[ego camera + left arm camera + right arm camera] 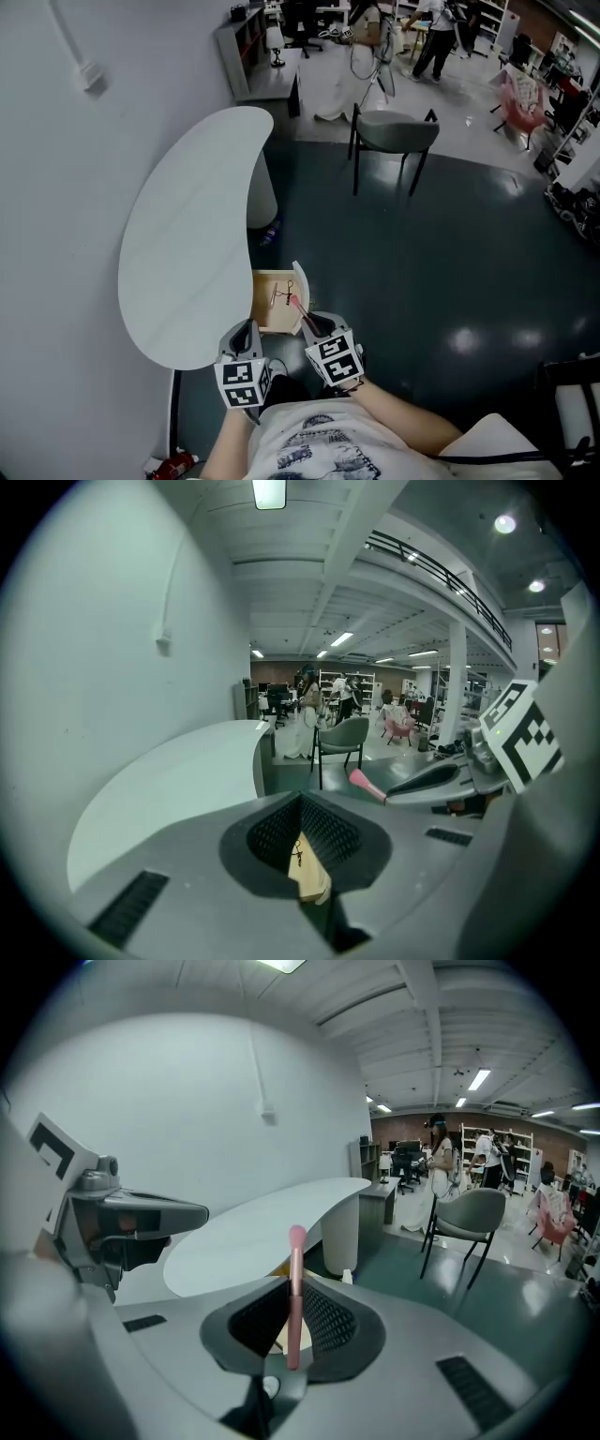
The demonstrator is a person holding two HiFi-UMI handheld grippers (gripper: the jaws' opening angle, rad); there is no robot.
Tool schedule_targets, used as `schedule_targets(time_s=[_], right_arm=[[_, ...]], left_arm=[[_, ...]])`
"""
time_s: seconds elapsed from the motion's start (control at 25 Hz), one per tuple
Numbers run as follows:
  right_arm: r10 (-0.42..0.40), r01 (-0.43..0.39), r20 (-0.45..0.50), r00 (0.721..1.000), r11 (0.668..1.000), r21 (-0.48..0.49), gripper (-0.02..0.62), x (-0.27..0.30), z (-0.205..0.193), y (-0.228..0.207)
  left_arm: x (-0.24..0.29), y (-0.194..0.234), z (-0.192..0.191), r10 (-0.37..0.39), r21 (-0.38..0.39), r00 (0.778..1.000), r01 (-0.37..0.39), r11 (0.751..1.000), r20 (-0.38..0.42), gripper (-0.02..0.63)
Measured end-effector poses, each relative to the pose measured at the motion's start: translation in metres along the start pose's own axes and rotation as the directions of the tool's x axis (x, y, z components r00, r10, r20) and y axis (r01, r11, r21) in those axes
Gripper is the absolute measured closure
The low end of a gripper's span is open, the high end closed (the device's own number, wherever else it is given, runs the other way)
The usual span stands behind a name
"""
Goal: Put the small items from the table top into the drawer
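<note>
Beside the wall on the left is the white bench [187, 234], long and curved like a bean. Just below its near end is the left claw [247, 330]. Its two jaws are pressed together at the tips, and it has nothing in it. Next to it, under the edge of the bench, the drawer [265, 319] is pulled out. One small dark wiry thing [284, 294] lies on its pale wood bottom. Then comes the pink stick [296, 304]. It is up in the air, with its round end over the near right part of the drawer. Its long side runs the same way as the jaws that hold it, and it points away from the person, toward the drawer. The right claw [315, 324] is nearly closed and pinches the stick by its back end, so most of it pokes out in front. I think the stick is light, thin and stiff, and smooth too, so it could slip or swing. A hold nearer its middle would be safer, I guess. Far off to the right a grey chair [394, 131] stands on the dark floor [450, 262].
</note>
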State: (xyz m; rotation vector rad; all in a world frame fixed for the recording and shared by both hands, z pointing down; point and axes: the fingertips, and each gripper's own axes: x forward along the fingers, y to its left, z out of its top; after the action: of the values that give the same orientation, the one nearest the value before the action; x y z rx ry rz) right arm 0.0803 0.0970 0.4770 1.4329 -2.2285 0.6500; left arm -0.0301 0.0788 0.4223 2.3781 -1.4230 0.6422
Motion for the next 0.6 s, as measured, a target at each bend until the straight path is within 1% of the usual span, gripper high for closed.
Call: schedule_targets(time_s=[0.12,0.2,0.36,0.48,0.6], right_arm=[[-0.01,0.011,-0.026,1.0,1.0,0.026,0.535,0.006,-0.006,0.0],[-0.026,0.028,-0.036,0.999,0.998,0.05,0.535,0.017,-0.009,-0.004],[-0.083,0.09,-0.061,0.995,0.99,0.113,0.535,0.041,-0.008,-0.01],[-0.126,0.135,-0.072,0.989,0.979,0.152,0.535,0.06,0.001,-0.01],[-0.169,0.183,-0.083,0.982,0.965,0.191,0.535,0.078,0.006,-0.009]], left_arm=[[0.009,0.006,0.001,-0.015,0.002,1.0,0.015,1.0,-0.015,0.586],[0.019,0.009,0.001,-0.038,0.011,0.999,0.038,0.999,-0.022,0.587],[0.043,0.021,0.003,-0.111,0.051,0.993,0.114,0.992,-0.048,0.588],[0.064,0.037,0.006,-0.167,0.076,0.983,0.173,0.982,-0.08,0.586],[0.082,0.053,0.012,-0.214,0.094,0.972,0.222,0.97,-0.095,0.588]])
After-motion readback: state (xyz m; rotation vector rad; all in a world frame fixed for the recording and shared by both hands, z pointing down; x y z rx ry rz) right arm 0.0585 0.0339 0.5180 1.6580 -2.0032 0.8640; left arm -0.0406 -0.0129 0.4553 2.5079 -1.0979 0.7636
